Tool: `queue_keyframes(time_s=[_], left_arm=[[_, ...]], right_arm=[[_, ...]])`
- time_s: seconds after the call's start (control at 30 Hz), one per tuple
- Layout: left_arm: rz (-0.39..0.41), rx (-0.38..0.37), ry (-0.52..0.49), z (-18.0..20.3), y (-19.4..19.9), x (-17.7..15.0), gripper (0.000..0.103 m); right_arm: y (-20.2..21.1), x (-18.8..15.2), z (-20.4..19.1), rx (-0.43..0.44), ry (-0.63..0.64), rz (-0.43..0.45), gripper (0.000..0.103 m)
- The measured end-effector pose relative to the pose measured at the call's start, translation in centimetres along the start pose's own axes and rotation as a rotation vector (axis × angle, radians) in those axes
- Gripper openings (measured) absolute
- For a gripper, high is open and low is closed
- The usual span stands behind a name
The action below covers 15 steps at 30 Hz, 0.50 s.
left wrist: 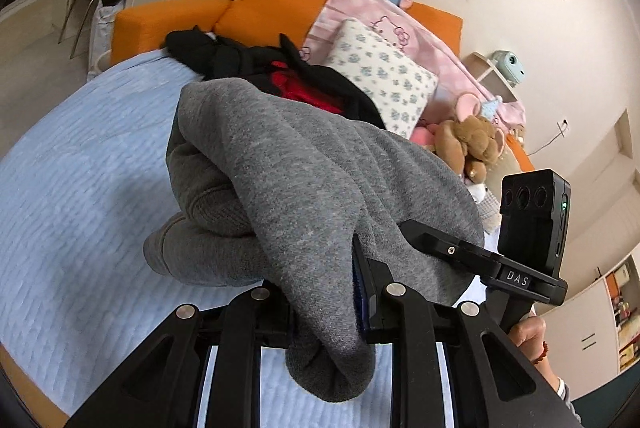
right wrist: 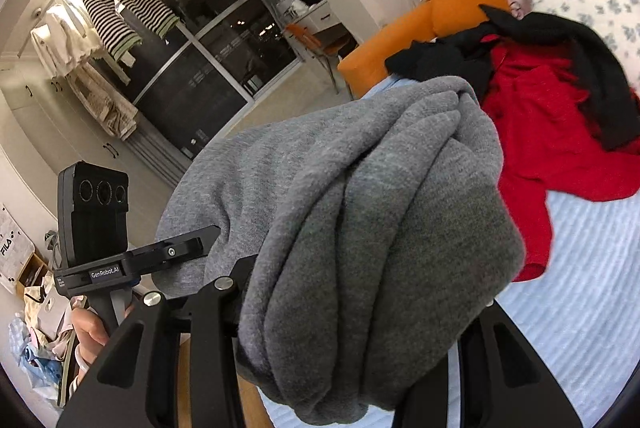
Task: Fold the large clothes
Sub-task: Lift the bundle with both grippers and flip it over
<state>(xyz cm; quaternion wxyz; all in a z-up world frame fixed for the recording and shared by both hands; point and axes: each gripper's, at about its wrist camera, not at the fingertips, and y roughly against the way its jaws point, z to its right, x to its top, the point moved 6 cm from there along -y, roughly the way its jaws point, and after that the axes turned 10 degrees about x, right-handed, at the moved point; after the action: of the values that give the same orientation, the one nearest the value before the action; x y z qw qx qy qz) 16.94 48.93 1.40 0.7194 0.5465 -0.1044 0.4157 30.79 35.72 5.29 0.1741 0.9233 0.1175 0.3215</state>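
Note:
A bundled grey sweatshirt (left wrist: 300,168) hangs in the air over the light blue bed (left wrist: 80,188), carried between both grippers. My left gripper (left wrist: 316,292) is shut on one end of it, and folds of fabric cover its fingertips. My right gripper (left wrist: 424,240) comes in from the right with its tip buried in the same cloth. In the right wrist view the grey sweatshirt (right wrist: 360,188) is draped thickly across my right gripper (right wrist: 356,288), which is shut on it. The left gripper (right wrist: 200,240) enters that cloth from the left.
A red garment (right wrist: 552,132) and a black garment (right wrist: 580,44) lie heaped on the bed (right wrist: 580,288) near the orange headboard cushions (left wrist: 276,4). A flowered pillow (left wrist: 380,76), a pink blanket and a plush toy (left wrist: 468,144) crowd the head end. Clothes hang by a dark window (right wrist: 192,68).

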Motion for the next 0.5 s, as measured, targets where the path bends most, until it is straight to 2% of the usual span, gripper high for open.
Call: queue_keyframes(time_s=[0.2, 0.3, 0.4, 0.5], left_arm=[[0.014, 0.01, -0.007, -1.7, 0.0, -0.4, 0.026], [0.036, 0.019, -0.03, -2.2, -0.2, -1.7, 0.026], [0.022, 0.019, -0.019, -3.6, -2.5, -4.5, 0.027], [-0.011, -0.008, 0.037, -5.7, -5.4, -8.7, 0.027]], right_arm=[[-2.2, -0.5, -0.4, -0.001, 0.015, -0.012, 0.041], [-3.0, -2.2, 0.7, -0.016, 0.032, -0.019, 0.041], [-4.4, -4.8, 2.3, -0.038, 0.032, -0.048, 0.041], [-6.2, -8.6, 5.1, -0.045, -0.01, -0.109, 0.041]])
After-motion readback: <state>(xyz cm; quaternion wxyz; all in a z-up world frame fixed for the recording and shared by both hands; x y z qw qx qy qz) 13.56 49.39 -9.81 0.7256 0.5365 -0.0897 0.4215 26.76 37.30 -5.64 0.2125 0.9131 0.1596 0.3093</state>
